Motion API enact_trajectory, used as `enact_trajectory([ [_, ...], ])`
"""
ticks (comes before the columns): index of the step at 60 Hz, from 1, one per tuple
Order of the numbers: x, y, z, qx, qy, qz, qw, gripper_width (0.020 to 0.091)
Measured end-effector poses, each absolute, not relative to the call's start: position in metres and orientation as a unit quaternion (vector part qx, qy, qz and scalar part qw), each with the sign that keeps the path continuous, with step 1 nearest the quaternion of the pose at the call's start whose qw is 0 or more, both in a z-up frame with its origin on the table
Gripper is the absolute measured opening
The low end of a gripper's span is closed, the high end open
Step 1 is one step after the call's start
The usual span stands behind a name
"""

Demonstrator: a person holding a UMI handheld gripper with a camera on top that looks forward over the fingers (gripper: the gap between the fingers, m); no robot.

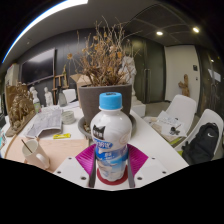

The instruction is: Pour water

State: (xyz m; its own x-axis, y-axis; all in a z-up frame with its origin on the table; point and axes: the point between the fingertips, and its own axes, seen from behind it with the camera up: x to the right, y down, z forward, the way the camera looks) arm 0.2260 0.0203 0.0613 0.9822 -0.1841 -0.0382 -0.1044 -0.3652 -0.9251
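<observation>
Two fingers are clamping the bottle, which is standing upright between them above the table, its blue cap still on. Carrying seems underway; pouring next probably calls for uncapping and finding a vessel.

1. The bottle standing between the gripper fingers carries a label with a dark upper band and a white-and-blue lower part. There are marks on it, but no word, brand or number can be read.
2. Papers lie on the table beside the bottle; whatever is printed on them is too small to read.
3. The pot behind the bottle shows no lettering.
4. Nothing else in view bears a legible sign, number or brand.
</observation>
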Motion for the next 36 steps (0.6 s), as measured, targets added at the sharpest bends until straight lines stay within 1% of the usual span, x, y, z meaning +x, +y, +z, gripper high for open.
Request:
enact_trajectory([
  [5, 0.226, 0.02, 0.06, -0.827, 0.086, -0.034, 0.555, 0.0516],
  [6, 0.225, 0.019, 0.059, -0.829, 0.087, -0.033, 0.552, 0.0543],
  [7, 0.225, 0.017, 0.058, -0.832, 0.09, -0.032, 0.547, 0.0591],
  [8, 0.224, 0.015, 0.056, -0.835, 0.093, -0.03, 0.542, 0.0665],
  [10, 0.223, 0.011, 0.055, -0.84, 0.101, -0.027, 0.533, 0.0842],
  [11, 0.226, 0.01, 0.055, -0.841, 0.105, -0.026, 0.53, 0.0871],
  [12, 0.226, 0.006, 0.056, -0.843, 0.109, -0.026, 0.526, 0.0846],
  [13, 0.224, 0.003, 0.059, -0.843, 0.114, -0.026, 0.524, 0.0837],
  [16, 0.222, -0.008, 0.067, -0.845, 0.124, -0.027, 0.52, 0.0854],
  [22, 0.205, -0.039, 0.091, -0.85, 0.135, -0.031, 0.508, 0.0851],
  [36, 0.12, -0.148, 0.163, -0.866, 0.119, -0.05, 0.483, 0.0856],
])
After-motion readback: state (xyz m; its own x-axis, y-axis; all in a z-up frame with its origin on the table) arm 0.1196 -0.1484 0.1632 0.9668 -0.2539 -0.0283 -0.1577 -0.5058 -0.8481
